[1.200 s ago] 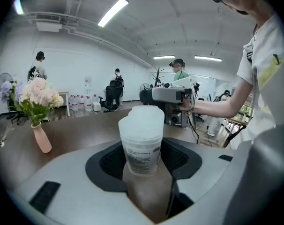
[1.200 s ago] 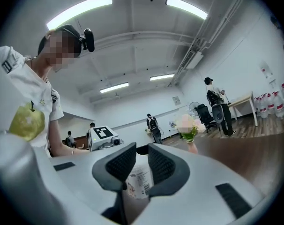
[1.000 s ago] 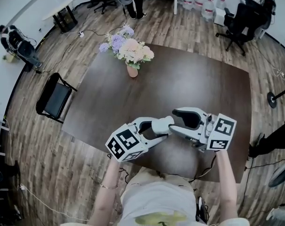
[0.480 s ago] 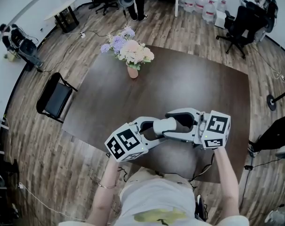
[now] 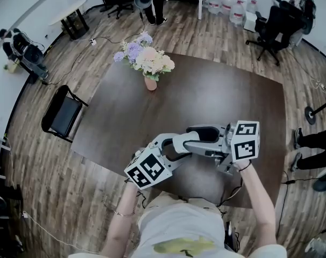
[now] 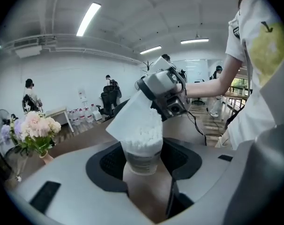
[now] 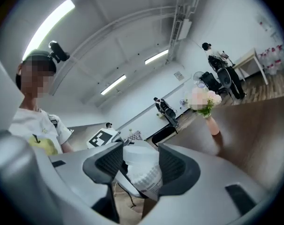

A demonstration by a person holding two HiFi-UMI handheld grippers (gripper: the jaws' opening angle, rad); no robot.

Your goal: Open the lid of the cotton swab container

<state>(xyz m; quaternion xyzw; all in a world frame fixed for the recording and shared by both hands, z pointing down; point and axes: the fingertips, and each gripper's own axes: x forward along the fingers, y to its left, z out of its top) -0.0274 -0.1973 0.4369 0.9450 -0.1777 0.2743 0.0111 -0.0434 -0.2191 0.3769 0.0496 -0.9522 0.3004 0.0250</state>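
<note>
jaws of left gripper (image 6: 143, 167) clasp container (image 6: 141, 142), label (image 6: 141, 158) unreadable.

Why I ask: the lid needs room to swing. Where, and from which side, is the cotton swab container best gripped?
Probably the round lower body of the cotton swab container, approached from its base end, as the left hand-held gripper does: pads sit below the rim, clear of the tilted-up lid.

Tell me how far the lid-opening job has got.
Done, apparently: the white flip lid stands tilted up off the clear plastic cotton swab container, swab heads exposed. In hand: the left gripper is clamped on the container's body; the right gripper has its jaws wide on either side of the top, not visibly pressing. Left: draw the right gripper clear.
</note>
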